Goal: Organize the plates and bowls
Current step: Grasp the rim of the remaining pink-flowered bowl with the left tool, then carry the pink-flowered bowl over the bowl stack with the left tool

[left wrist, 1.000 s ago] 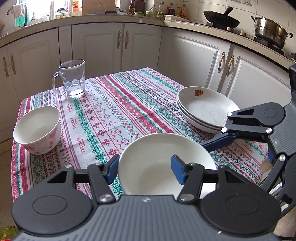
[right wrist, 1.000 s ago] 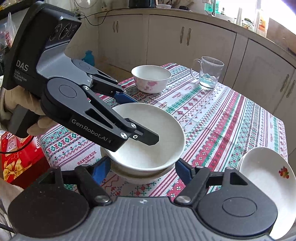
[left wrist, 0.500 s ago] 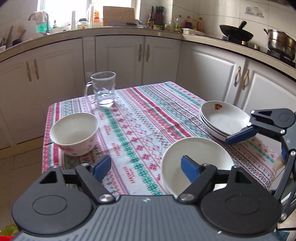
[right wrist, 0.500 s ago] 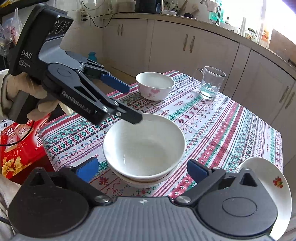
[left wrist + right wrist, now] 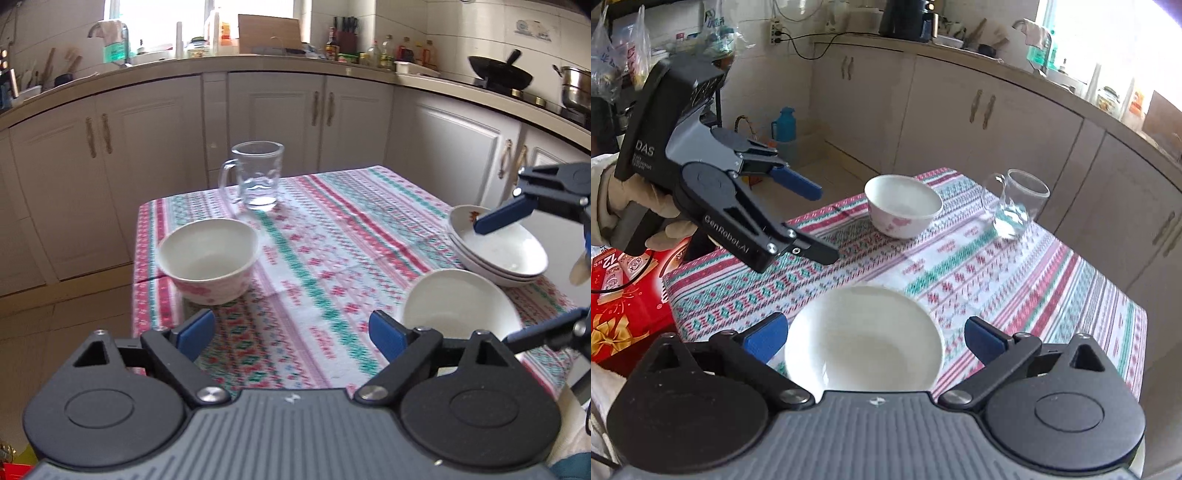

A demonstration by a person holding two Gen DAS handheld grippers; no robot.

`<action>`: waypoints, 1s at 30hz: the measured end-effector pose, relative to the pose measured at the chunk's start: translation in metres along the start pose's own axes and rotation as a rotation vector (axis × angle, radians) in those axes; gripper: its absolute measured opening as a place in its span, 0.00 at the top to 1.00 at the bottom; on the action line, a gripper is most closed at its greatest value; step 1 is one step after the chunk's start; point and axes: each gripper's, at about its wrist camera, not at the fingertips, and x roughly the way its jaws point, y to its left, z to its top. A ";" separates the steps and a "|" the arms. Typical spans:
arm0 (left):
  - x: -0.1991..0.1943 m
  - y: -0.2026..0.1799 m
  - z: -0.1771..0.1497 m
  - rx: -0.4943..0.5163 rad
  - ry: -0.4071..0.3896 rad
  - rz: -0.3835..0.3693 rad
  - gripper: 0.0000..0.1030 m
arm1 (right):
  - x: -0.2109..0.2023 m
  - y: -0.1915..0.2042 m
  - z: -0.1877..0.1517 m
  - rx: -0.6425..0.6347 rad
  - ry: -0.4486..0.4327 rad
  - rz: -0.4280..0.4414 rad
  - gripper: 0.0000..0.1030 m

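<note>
**Both grippers let go of the plain bowl and backed off**

So a second ago the left gripper (image 5: 291, 334) had its blue-padded fingers (image 5: 194, 332) pinched on the rim of the plain white ceramic bowl (image 5: 862, 341), and the right gripper (image 5: 875, 338) sat snug around it. Now both have pulled away and their jaws have just been opening, nothing between the left pair, the bowl merely sitting low between the right pair without being touched.

Left to right in the left wrist view: the white bowl with pink flowers on its side (image 5: 208, 258) stands near the left edge of the worktop with the red-and-green patterned cloth (image 5: 314, 266), beyond the left finger. The clear glass mug (image 5: 258, 175) is behind it, upright. The plain bowl is off past the right finger, with what looks like a second bowl nested under it. Just behind that is the stack of shallow white plates with a red flower print (image 5: 498, 251), and one of the right gripper's fingers hangs over its rim.

Both sets of fingers are spread wide, holding nothing.
</note>
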 end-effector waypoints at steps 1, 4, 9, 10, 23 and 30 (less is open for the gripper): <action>0.002 0.005 0.001 -0.008 0.001 0.010 0.12 | 0.004 -0.002 0.005 -0.008 0.001 0.003 0.00; 0.010 0.022 0.005 -0.030 0.001 0.033 0.12 | 0.016 -0.008 0.019 -0.035 0.001 0.005 0.00; 0.030 0.051 0.015 -0.068 0.011 0.054 0.12 | 0.046 -0.014 0.041 -0.094 0.011 0.011 0.00; 0.034 0.057 0.017 -0.075 0.014 0.055 0.12 | 0.053 -0.016 0.046 -0.103 0.016 0.018 0.00; 0.096 0.100 0.042 -0.124 0.043 0.008 0.15 | 0.132 -0.038 0.084 -0.160 0.057 0.081 0.00; 0.120 0.111 0.045 -0.157 0.066 -0.031 0.31 | 0.164 -0.045 0.091 -0.165 0.066 0.112 0.00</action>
